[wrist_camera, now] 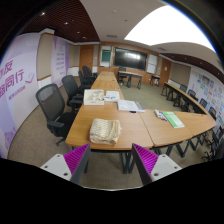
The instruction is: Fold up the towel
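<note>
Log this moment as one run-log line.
hand-held gripper: open, holding nothing | towel: bunched on table corner, beyond the fingers, not yet folded | papers: farther along table

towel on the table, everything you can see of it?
The towel is beige or cream, soft cloth by its look, bunched into a loose, roughly folded heap. It lies near the front corner of the long wooden table, apart from the papers farther back. Nothing touches it; the hand-held gripper is open, well short of it.

A cream towel [104, 130] lies on the orange-brown table [135, 125], beside black chairs [52, 102], with magenta gripper pads [76, 158].
</note>
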`<action>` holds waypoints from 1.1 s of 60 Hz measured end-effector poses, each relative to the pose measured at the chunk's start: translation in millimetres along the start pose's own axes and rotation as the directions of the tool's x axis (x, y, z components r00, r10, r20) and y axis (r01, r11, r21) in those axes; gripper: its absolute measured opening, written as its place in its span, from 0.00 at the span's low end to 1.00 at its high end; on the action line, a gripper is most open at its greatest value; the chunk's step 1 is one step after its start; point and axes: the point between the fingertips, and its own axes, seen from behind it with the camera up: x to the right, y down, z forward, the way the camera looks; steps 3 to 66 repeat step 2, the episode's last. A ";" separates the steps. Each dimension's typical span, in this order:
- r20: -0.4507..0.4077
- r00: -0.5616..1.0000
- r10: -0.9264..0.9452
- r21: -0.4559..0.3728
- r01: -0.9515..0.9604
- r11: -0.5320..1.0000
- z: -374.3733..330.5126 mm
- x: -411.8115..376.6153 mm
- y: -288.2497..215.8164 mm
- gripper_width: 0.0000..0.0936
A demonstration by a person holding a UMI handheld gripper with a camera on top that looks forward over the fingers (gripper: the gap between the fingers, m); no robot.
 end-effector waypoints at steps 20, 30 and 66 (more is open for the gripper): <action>0.000 1.000 -0.001 0.005 0.001 1.000 2.8 -0.5 -0.1 0.91; 0.000 1.000 -0.001 0.005 0.001 1.000 2.8 -0.5 -0.1 0.91; 0.000 1.000 -0.001 0.005 0.001 1.000 2.8 -0.5 -0.1 0.91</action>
